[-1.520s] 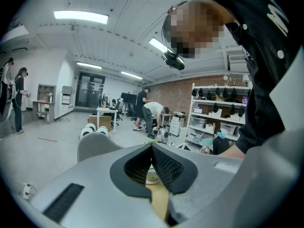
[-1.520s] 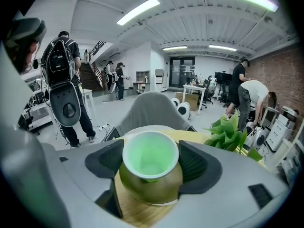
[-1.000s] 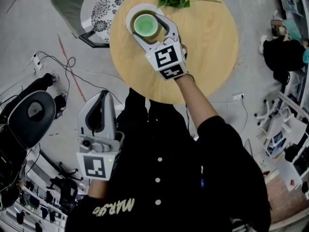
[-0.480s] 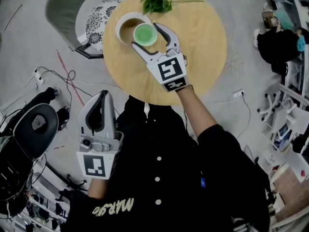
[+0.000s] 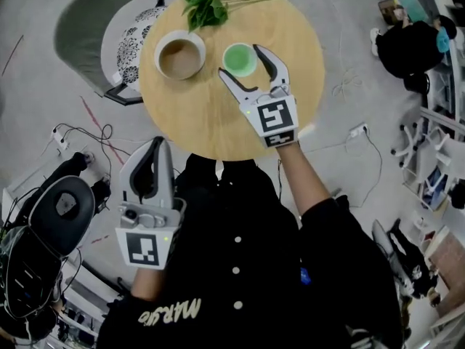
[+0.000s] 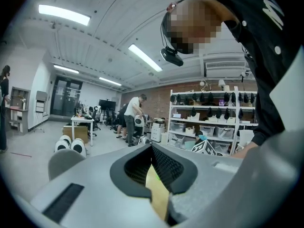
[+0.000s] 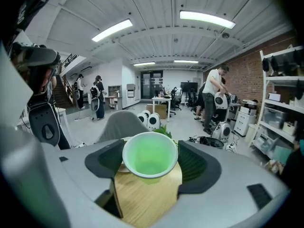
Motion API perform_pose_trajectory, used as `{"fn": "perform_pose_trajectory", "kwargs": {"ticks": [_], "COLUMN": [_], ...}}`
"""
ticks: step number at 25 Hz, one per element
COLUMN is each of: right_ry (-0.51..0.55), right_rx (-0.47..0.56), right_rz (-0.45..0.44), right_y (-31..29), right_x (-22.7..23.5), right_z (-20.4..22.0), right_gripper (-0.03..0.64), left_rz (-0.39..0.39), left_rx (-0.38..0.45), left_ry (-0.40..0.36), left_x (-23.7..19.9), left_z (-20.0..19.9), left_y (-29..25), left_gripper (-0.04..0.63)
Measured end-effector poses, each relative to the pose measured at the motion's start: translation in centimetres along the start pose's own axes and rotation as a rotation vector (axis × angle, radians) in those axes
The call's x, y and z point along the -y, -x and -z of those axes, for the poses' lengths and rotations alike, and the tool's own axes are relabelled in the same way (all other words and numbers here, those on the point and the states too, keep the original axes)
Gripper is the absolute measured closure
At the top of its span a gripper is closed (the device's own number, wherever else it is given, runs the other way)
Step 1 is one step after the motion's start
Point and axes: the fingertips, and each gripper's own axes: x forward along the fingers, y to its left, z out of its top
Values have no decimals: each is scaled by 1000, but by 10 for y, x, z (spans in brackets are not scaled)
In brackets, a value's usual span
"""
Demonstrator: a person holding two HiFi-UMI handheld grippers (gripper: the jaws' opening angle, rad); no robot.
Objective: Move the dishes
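Over the far part of the round wooden bench (image 5: pixel 218 122), the right hand-held gripper (image 5: pixel 242 65) is carrying a small green cup (image 5: pixel 238 57), with its jaws pressing on the cup's sides at a middling width. The cup is sitting just right of a white bowl (image 5: pixel 180 55) and apart from it. It seems to be hanging clear of the wood, though the angle makes that hard to confirm. A leafy sprig (image 5: pixel 203 4) is lying at the far edge. The left hand-held gripper (image 5: pixel 155 147) is waiting near the person's body, off the near left of the bench, with its jaws closed together on nothing.

The carrying step is under way. The next move is calling for a bare spot on the bench, a level descent until the base sits flat, and only then a release. The bowl is probably coming after.

A second ago the cup was framed inside the bowl's rim. Since then it has been travelling right, leaving the bowl's brownish inside showing.
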Motion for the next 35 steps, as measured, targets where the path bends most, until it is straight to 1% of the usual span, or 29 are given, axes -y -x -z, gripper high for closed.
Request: {"fn": "perform_pose_trajectory", "kwargs": {"ticks": [10,19,24,30,35], "right_ry": [-54,-113,-136,-162,-179], "right_rx": [-18,-23,-19,-23,-45], "right_rz": [160,315,349,373,381], "right_y": [59,122,145,149,147], "right_x": [72,129,141,154,157], "right_z": [37,69,81,97,114], "right_gripper": [262,262,262,262,262], "left_rz": [74,155,184,209,217], "left_rx": [1,4,3,-2,-14], "left_ry": [-23,-43,-53,-56,-65], "left_x": [26,62,79,91,93], "left_z": [-5,-10,-11,-16,-12], "left_y": [-21,-39,-44,-55,-57], "left_gripper": [592,592,592,592,592]}}
